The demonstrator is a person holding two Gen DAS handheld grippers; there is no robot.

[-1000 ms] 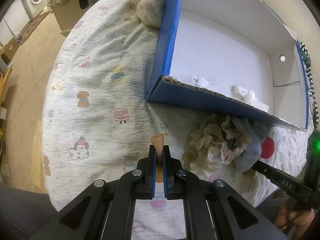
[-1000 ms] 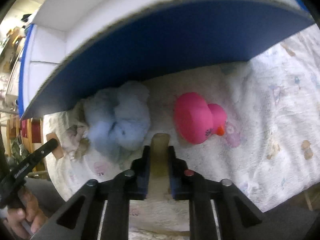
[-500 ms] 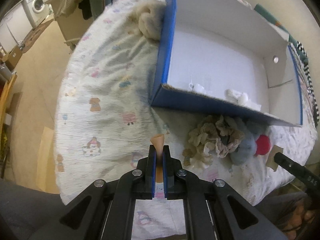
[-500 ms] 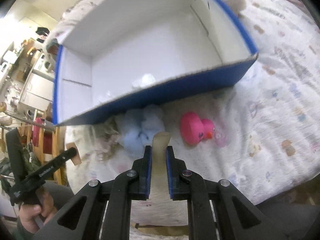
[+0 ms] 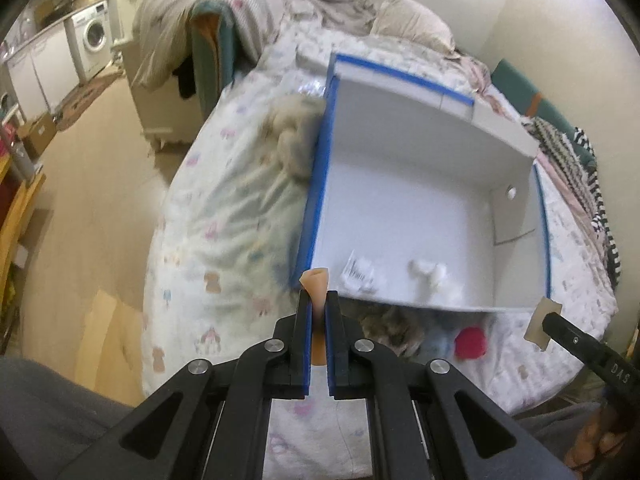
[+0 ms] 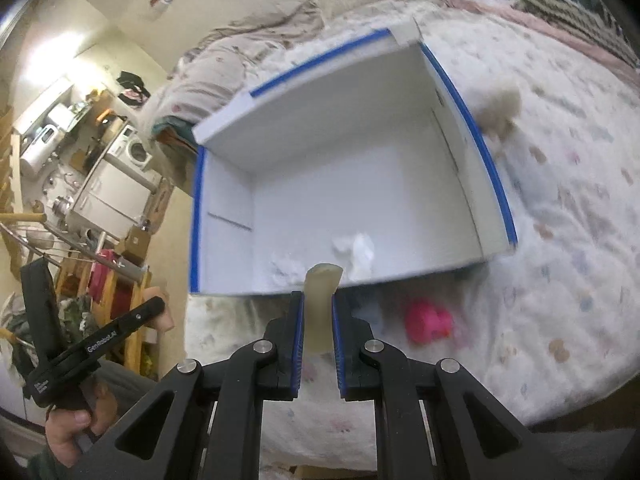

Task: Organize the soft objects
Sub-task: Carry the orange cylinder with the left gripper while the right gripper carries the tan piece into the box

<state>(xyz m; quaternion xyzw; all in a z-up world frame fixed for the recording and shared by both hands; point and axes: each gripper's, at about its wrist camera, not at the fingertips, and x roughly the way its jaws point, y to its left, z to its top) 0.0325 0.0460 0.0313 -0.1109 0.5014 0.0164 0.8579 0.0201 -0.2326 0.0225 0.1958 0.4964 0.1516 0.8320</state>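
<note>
Hovered between pickups, likely, with left tool (image 5: 319, 308) and right tool (image 6: 317, 312) pressed together, carrying nothing. Saw pink duck (image 6: 426, 320) on bed (image 6: 560, 240), just outside box (image 6: 460, 184). Needed next: spreading right tool, lowering onto duck.

A bed (image 5: 224, 208) with a pale printed sheet fills the middle of the room. At its far end lie a pillow (image 5: 412, 24) and a rumpled grey blanket (image 5: 188, 12), against a plain cream wall (image 5: 532, 8). Left of the bed the floor (image 5: 92, 184) is light beige, with a flat piece of cardboard (image 5: 108, 336) near. Far left stand a washing machine (image 5: 94, 36) and white cabinets (image 5: 40, 68). In the right wrist view, bright light (image 6: 60, 52) falls on the far left wall, above what may be cluttered shelves (image 6: 60, 128).
</note>
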